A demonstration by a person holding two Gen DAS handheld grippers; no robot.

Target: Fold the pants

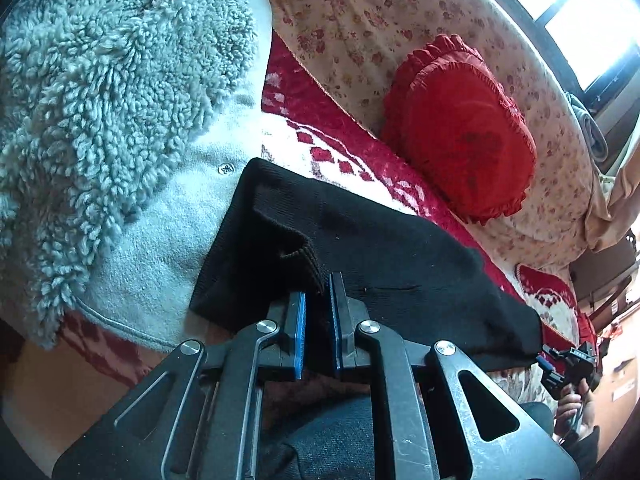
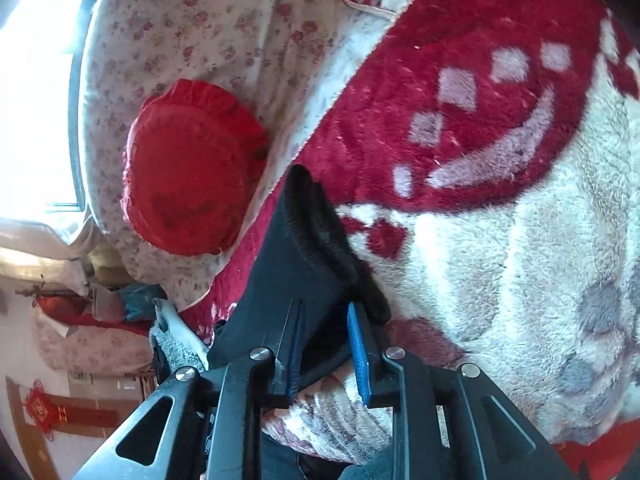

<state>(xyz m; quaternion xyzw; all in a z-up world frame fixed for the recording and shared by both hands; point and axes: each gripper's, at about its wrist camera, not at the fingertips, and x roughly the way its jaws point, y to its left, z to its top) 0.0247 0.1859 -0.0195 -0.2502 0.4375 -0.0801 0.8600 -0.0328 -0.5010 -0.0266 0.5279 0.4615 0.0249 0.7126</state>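
Note:
The black knit pants [image 1: 380, 248] lie stretched across the red and white plush blanket [image 1: 332, 148] on the sofa. My left gripper [image 1: 318, 296] is shut on a bunched edge of the pants near their left end. My right gripper [image 2: 324, 312] grips the other end of the pants [image 2: 300, 248], with black fabric pinched between its blue pads [image 2: 357, 344]. The right gripper also shows small at the far right of the left wrist view [image 1: 568, 364], at the end of the pants.
A white fleece jacket [image 1: 100, 120] with a button lies left of the pants. A red ruffled cushion [image 1: 460, 124] leans on the floral sofa back [image 1: 360, 20]; it also shows in the right wrist view [image 2: 192, 168]. A bright window [image 1: 592, 8] is behind.

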